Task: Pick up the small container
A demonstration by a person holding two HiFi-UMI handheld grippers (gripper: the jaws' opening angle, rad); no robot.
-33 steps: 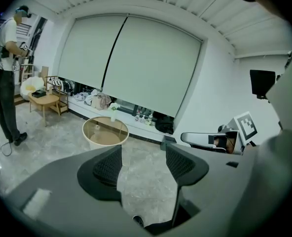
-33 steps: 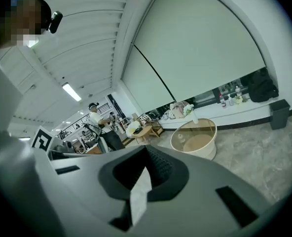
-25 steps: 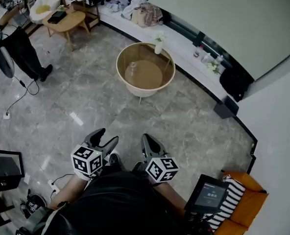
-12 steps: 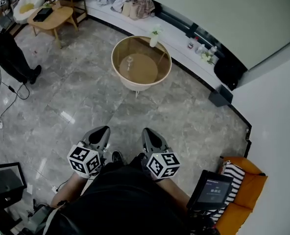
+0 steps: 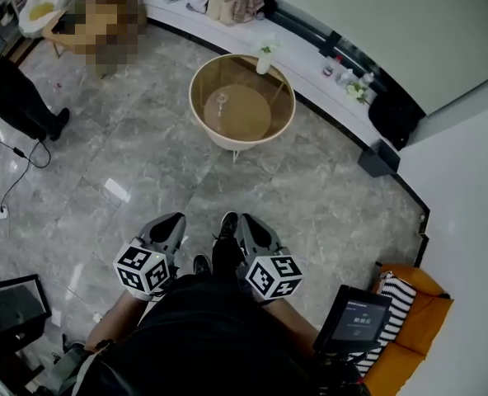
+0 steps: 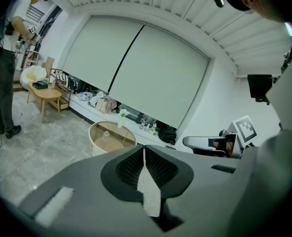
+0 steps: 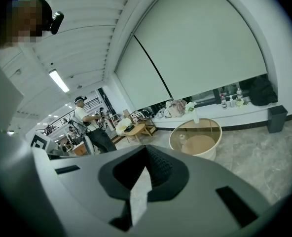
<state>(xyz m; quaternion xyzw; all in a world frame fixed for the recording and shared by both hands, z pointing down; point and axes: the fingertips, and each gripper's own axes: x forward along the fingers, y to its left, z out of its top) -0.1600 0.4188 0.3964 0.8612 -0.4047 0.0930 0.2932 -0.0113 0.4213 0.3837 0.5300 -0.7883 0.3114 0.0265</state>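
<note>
A small clear container [image 5: 222, 101] stands on the round glass-topped table [image 5: 285, 122], far ahead across the floor. The left gripper view shows the small container [image 6: 106, 134] too, and so does the right gripper view [image 7: 183, 137]. A white vase [image 5: 265, 60] with a sprig sits at the table's far rim. My left gripper [image 5: 170, 223] is held low near my body, its jaws shut on nothing [image 6: 144, 149]. Beside it my right gripper [image 5: 249, 223] points the same way, pads together and empty [image 7: 146, 154]. Both are well short of the table.
A shoe [image 5: 226, 228] steps out between the grippers. A person [image 5: 13, 89] stands at the far left by a wooden side table. A white ledge [image 5: 310, 44] with clothes and bottles runs behind the round table. A dark box [image 5: 378, 159] and an orange chair [image 5: 417, 337] lie to the right.
The left gripper's jaws, spread apart a second ago, have come together. Both grippers have travelled forward over the floor, and a foot has stepped out between them.
</note>
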